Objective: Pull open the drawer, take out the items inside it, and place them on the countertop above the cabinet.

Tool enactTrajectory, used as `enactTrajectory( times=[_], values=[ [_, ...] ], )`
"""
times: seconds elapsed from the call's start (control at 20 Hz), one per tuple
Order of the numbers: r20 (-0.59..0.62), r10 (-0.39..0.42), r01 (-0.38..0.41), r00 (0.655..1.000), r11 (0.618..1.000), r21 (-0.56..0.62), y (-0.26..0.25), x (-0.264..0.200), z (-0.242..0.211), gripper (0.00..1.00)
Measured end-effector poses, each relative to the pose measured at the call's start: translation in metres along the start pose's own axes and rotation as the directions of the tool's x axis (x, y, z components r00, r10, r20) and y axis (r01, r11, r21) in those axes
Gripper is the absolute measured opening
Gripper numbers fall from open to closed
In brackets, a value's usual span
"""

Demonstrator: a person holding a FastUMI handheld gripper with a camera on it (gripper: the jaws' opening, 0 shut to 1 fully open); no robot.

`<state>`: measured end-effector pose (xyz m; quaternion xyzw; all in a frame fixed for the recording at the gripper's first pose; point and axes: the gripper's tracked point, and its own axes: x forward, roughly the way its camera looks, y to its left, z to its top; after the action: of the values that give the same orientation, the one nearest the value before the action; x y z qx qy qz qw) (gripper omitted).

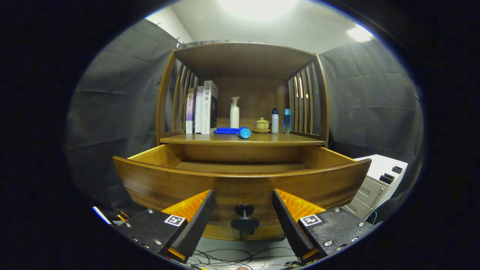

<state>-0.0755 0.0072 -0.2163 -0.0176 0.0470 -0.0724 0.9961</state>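
Observation:
A wooden cabinet stands ahead, and its drawer (240,180) is pulled out toward me. From this low angle the drawer's bare bottom board shows at the back, and its contents are hidden by the front panel. A dark round knob (244,217) sticks out of the drawer front. My gripper (243,198) is open, one finger on each side of the knob without touching it. On the countertop (277,139) above the drawer lie a blue folded cloth (227,130) and a blue cup-like item (244,133) on its side.
Further back on the countertop stand several books (202,108), a white pump bottle (234,112), a small lidded pot (261,125) and two small bottles (280,120). A white drawer unit (378,180) is to the right of the cabinet. Cables (232,258) lie on the floor below.

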Motion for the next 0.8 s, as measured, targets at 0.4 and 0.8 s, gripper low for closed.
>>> enactTrajectory(
  times=[0.4, 0.8],
  values=[
    [-0.027, 0.033, -0.032, 0.999, 0.999, 0.038, 0.0026, 0.0061, -0.0061, 0.94],
    [-0.027, 0.034, -0.034, 0.999, 0.999, 0.013, 0.0004, 0.0064, -0.0066, 0.95]
  ],
)
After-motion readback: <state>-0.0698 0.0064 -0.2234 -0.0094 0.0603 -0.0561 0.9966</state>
